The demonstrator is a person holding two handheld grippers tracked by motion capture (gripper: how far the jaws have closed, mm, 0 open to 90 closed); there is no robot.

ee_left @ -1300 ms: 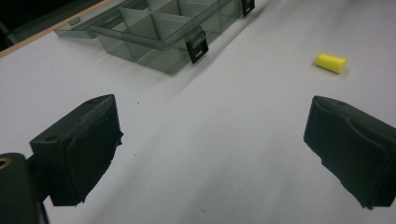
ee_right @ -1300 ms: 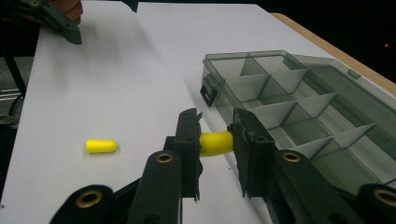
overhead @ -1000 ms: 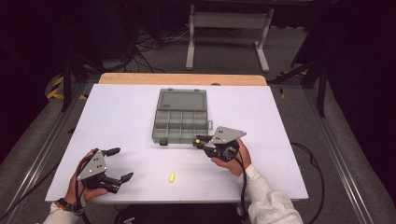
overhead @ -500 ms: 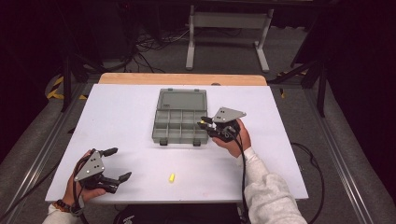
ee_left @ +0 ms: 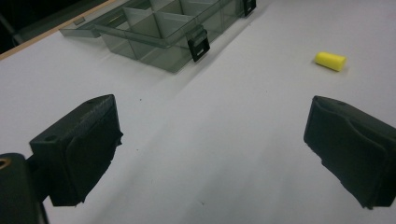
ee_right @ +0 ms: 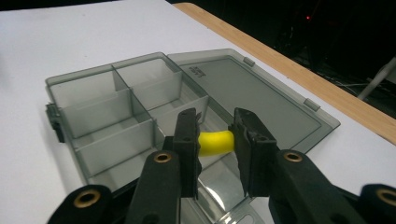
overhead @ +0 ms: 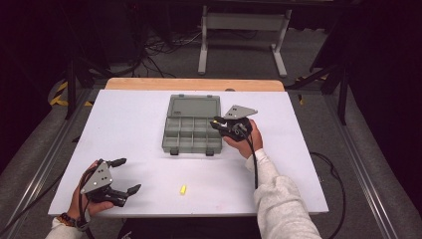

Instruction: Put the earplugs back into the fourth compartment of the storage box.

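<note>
Yellow foam, soft enough to bulge between the jaws, is how we read the earplug (ee_right: 215, 143) pinched in our right gripper (ee_right: 215, 145) over the right side of the open grey organizer box (overhead: 191, 130). It looks very light and squashy, so we judge that a gentle grip across its middle suits it best. A second earplug (overhead: 183, 189) lies on the white table (overhead: 134, 124) near its front edge, right of our left gripper (overhead: 123, 176), whose jaws stand wide and empty.
</note>
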